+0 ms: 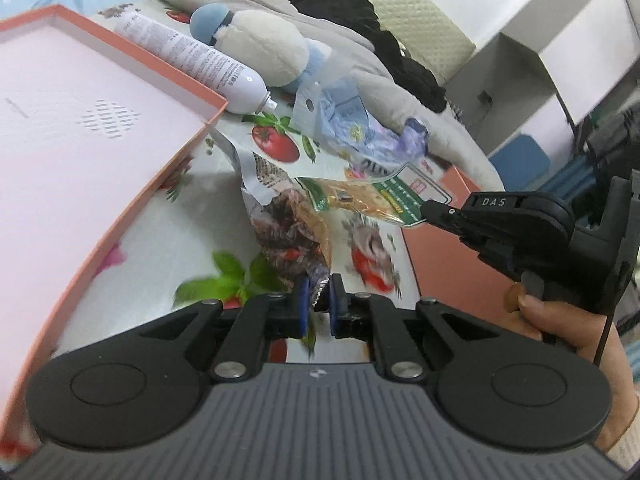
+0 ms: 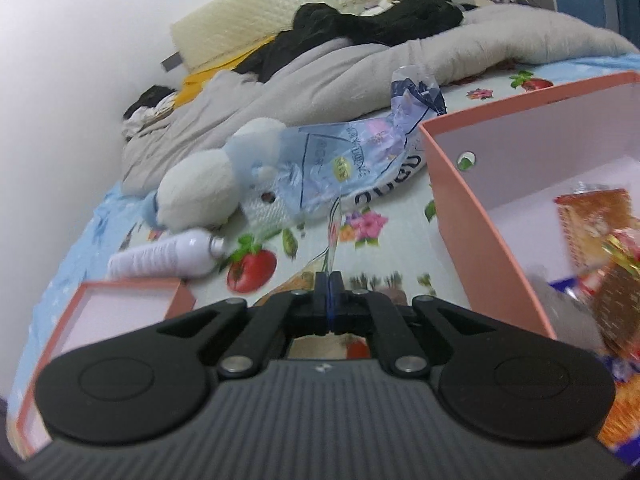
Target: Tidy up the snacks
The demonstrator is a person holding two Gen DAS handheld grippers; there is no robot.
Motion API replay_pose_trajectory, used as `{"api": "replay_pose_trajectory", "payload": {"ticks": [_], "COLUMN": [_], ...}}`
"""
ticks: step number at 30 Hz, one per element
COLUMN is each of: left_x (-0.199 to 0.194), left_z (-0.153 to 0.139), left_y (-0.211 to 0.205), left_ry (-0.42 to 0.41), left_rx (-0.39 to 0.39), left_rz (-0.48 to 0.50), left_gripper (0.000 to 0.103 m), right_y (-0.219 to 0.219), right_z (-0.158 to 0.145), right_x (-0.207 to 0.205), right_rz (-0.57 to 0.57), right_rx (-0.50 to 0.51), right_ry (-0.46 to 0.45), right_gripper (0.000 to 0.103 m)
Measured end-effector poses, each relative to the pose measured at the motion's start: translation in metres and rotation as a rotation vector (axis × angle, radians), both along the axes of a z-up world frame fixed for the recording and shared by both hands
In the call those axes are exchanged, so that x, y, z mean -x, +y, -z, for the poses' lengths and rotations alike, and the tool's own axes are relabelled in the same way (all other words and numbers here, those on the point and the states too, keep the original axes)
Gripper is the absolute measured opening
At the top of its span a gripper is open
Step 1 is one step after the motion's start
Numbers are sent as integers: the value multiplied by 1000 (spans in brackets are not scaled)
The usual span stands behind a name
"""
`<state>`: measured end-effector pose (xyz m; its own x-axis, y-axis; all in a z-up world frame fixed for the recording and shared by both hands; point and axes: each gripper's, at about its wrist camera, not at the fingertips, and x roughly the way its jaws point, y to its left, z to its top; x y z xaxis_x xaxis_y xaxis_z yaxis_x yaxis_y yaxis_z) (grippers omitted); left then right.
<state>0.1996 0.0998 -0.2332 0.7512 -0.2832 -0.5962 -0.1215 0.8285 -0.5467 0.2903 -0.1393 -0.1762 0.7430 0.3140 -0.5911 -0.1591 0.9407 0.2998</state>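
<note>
- Leftmost in the left wrist view, one shallow pink box lid (image 1: 80,128) with an orange rim lies on the fruit-print bed sheet (image 1: 192,216), filling the 9 to 10 o'clock part of the picture.
- One white spray can (image 1: 192,56) lies just beyond the lid's far corner, nozzle pointing toward 4 o'clock, and one white-and-blue plush toy (image 1: 260,48) rests behind it.
- At 6 o'clock the left gripper (image 1: 319,306) has its jaws pinching the bottom edge of one crumpled dark snack packet (image 1: 288,232), which rises toward 12 o'clock.
- One clear blue-printed bag (image 1: 344,116) sits beyond it, at 12 to 1 o'clock.
- One yellow-and-green snack packet (image 1: 368,198) is clamped at its right end by the right gripper (image 1: 430,210), jaws pressed on the wrapper; a hand (image 1: 560,320) grips the handle at 4 o'clock.
- In the right wrist view, the jaws are pressed together on a thin strip of wrapper (image 2: 332,236) at centre.
- One deep pink box (image 2: 480,208) stands at 3 o'clock, holding several snack packs (image 2: 596,224); their count is blurred.
- One grey blanket (image 2: 320,68) is heaped at 12 o'clock.
</note>
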Motion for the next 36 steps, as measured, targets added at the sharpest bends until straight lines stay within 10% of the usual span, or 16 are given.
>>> {"api": "replay_pose_trajectory", "payload": {"ticks": [30,36], "left_x": [111,110], "left_z": [-33,-36], "left_y": [-16,-20], "left_ry": [239,271], "left_rx": [-162,-202], "left_rz": [-7,2], "left_gripper": [13,60], "right_y": [-55,-60], "right_z": [24,27], "right_x": [181,185], "right_rz": [-147,-164], "right_rx": [134,139], "right_ry": [132,152], "right_gripper": [6,25]}}
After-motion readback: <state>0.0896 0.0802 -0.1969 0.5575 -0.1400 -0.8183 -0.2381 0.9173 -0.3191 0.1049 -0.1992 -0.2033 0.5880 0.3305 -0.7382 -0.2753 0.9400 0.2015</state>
